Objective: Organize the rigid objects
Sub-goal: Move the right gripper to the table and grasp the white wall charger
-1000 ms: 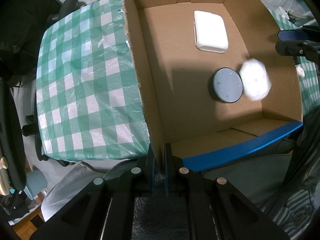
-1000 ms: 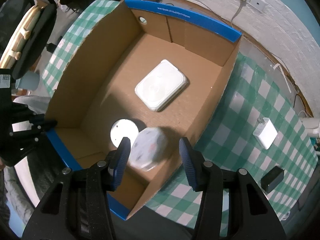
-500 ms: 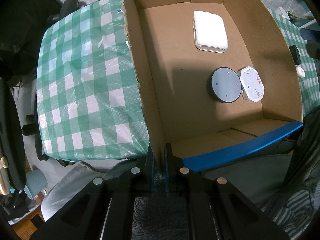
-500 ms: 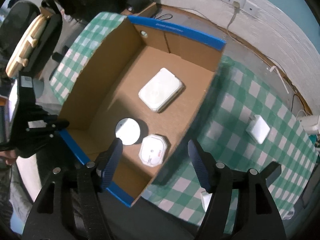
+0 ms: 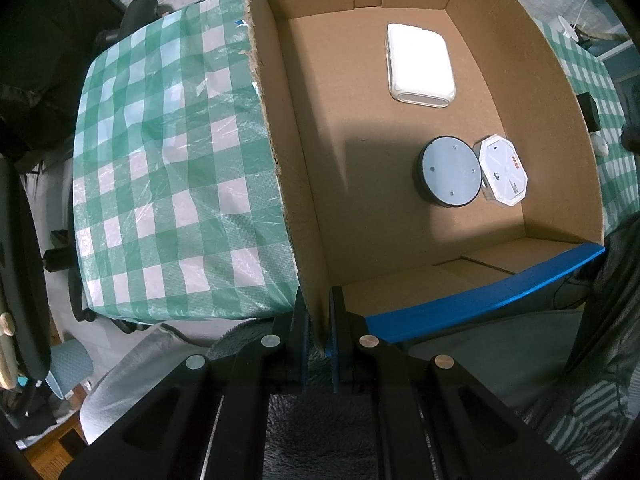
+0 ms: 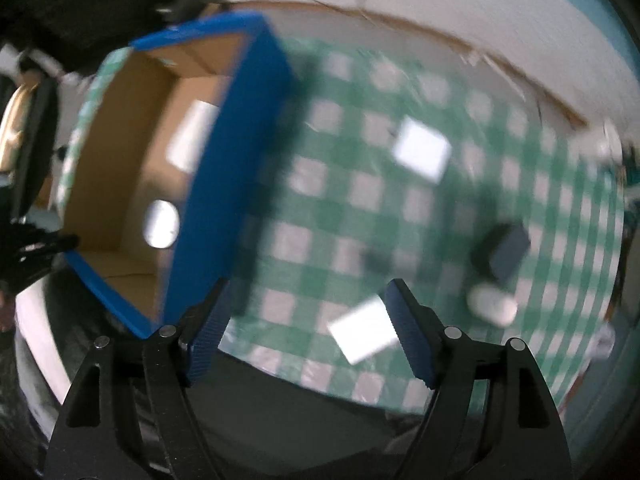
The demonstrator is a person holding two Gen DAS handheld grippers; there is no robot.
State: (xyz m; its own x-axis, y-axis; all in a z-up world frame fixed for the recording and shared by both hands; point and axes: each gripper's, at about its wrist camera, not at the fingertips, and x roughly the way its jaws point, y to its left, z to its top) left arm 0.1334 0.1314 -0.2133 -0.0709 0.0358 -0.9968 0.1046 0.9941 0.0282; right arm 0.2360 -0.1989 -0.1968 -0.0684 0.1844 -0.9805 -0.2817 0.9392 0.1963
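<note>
the open brown cardboard box with blue-taped rims [image 5: 400, 208] is gripped at its near wall by the narrow fingers of the left gripper [image 5: 318, 320]. inside are seen a white rounded-rectangle case [image 5: 420, 66], a grey round disc [image 5: 450, 170] and a white octagonal plastic box [image 5: 504, 170]. the right gripper [image 6: 308, 332], its fingers just widened and empty, is over the green-checked surface [image 6: 360, 200]; a white square item [image 6: 362, 330] seems the next pick, calling for a descent.

The left tool [image 5: 318, 332] at the bottom centre is clamped on the near wall of the cardboard box [image 5: 288, 184]. Inside, a white rectangular case [image 5: 420, 66] lies toward the upper right. Lower down, a dark round puck [image 5: 450, 170] touches a white octagonal device [image 5: 504, 170], and the checked cloth [image 5: 168, 160] covers the surface at left.
</note>
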